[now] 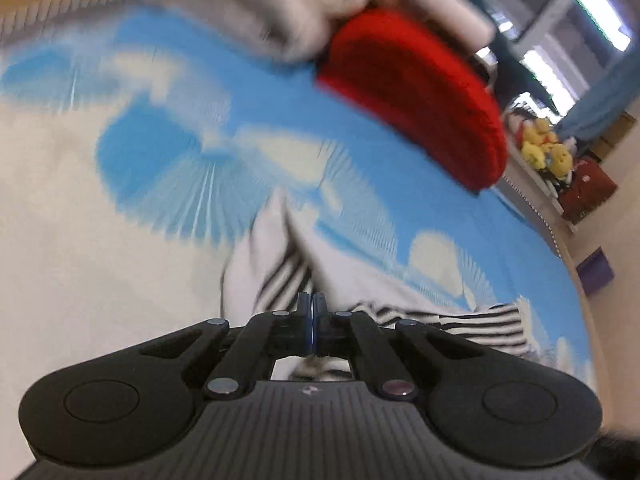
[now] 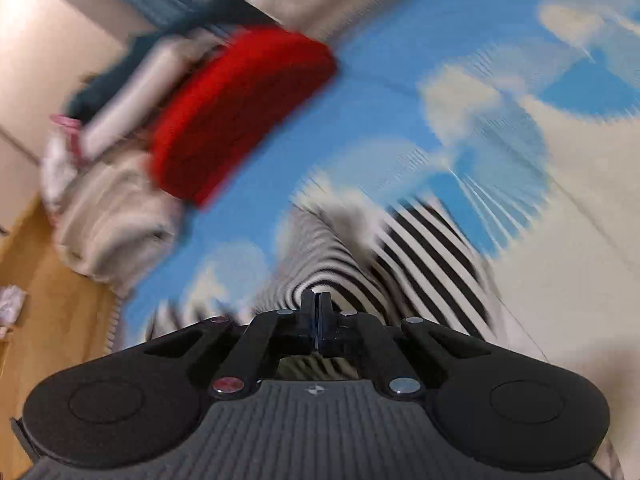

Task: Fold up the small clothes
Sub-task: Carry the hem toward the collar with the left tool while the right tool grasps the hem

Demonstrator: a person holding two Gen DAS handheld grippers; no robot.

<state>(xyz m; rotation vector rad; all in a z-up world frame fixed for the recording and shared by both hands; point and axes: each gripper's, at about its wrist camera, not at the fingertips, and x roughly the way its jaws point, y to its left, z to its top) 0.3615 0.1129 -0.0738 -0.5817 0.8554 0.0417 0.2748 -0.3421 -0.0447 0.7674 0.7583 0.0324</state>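
Striped garment (image 2: 420, 248) pinched btwn both jaws.

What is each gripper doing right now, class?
Left gripper: shut on the striped garment.
Right gripper: shut on the same striped garment.

Counted one striped garment (image 1: 476, 320) (image 2: 424, 256); one red cushion (image 1: 416, 92) (image 2: 236, 116); one white bundle (image 1: 264, 8) (image 2: 116, 216) beside it; one pale roll (image 1: 436, 0) (image 2: 132, 100) above the cushion; one sky-print mat (image 1: 168, 160) (image 2: 500, 100) underneath; two grippers, left (image 1: 312, 304) and right (image 2: 319, 304); one cluster of yellow plush toys (image 1: 544, 148), number within it too blurred to tell; one purple box (image 1: 596, 272).
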